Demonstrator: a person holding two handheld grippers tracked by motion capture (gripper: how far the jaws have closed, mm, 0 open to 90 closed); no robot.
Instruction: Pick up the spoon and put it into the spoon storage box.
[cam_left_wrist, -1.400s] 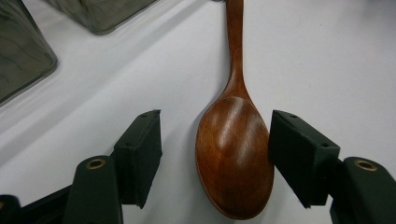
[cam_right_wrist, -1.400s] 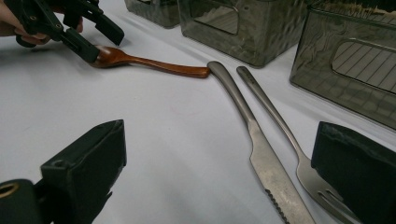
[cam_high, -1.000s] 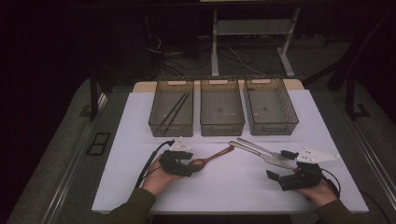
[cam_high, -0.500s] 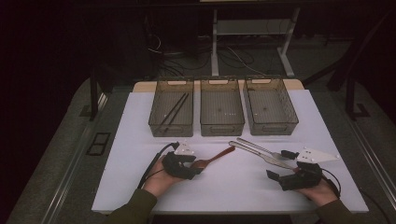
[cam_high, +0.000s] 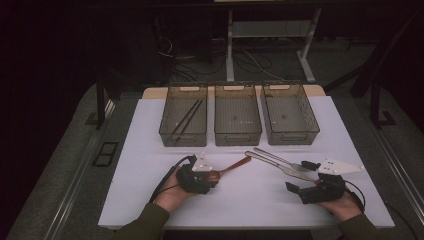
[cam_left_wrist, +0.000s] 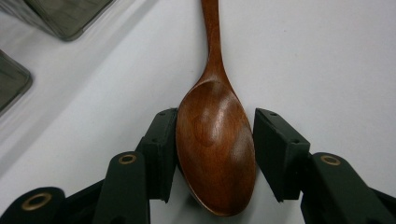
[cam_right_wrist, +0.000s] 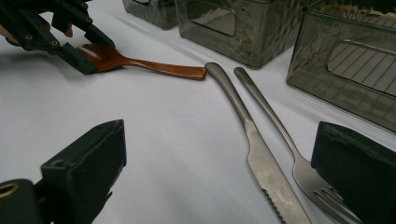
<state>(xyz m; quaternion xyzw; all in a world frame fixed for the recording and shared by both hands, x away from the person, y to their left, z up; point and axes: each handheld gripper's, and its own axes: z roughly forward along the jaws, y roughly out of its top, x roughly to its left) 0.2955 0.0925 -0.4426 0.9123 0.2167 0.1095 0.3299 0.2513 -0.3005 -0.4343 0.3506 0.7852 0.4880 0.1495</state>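
Your left gripper is at the spoon, which lies flat on the white table, bowl toward you and handle running away toward the middle bin. The jaws have just been closing and now straddle the bowl. In the left gripper view the left pad sits against the bowl's edge; the right pad stands just clear, with a sliver of table showing between. Treat this as not yet a grip.

Your right gripper rests wide, holding nothing, with the knife and fork lying between and ahead of its jaws.

Handling notes for the spoon:

- It looks like varnished wood: light, stiff, and unlikely to bend or mark under the pads.
- The bowl is glossy and rounded. Pads closing across its widest part meet curved, sloping edges, so expect it to squirt forward or tip (the chief risk here).
- The neck, where the bowl narrows into the handle, is probably the surer hold: straighter sides and less width to span.
- If you keep the present hold, close evenly so both pads land at the same point along the bowl, then lift slowly and watch for the handle drooping.

The left bin already holds chopsticks; the other two look empty.
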